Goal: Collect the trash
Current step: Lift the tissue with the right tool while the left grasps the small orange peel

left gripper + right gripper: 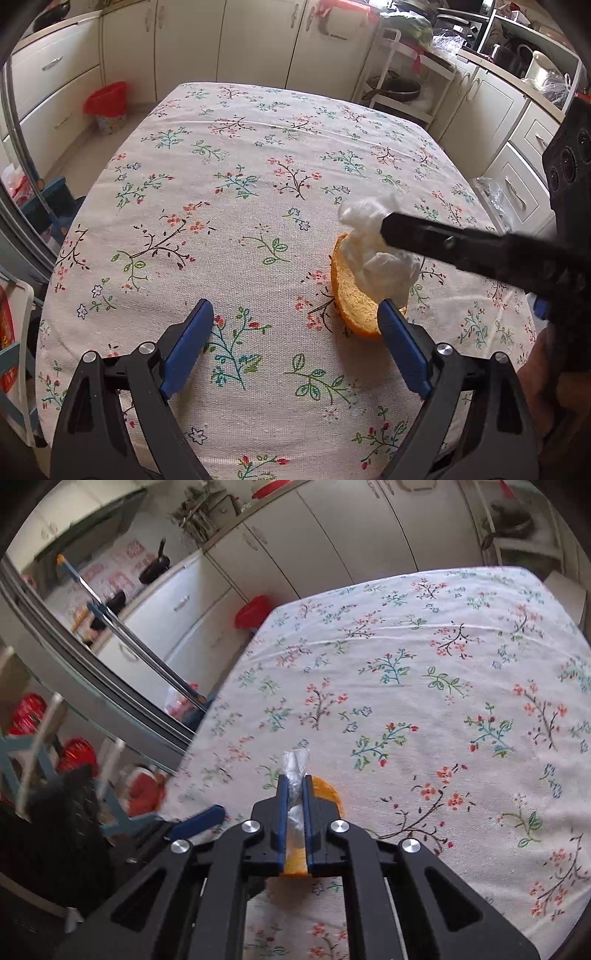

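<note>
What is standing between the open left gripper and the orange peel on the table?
Nothing on the cloth blocks it. The orange peel lies just ahead of the left gripper, beside its right finger. Only the crumpled tissue, held by the right gripper, hangs over the peel's far part.

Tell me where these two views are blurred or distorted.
Left wrist view: mostly sharp, the tablecloth bulges with fisheye curvature; the right gripper holding the crumpled wrapper looks slightly soft. Right wrist view: left edge smeared by motion blur, cabinets bend.
</note>
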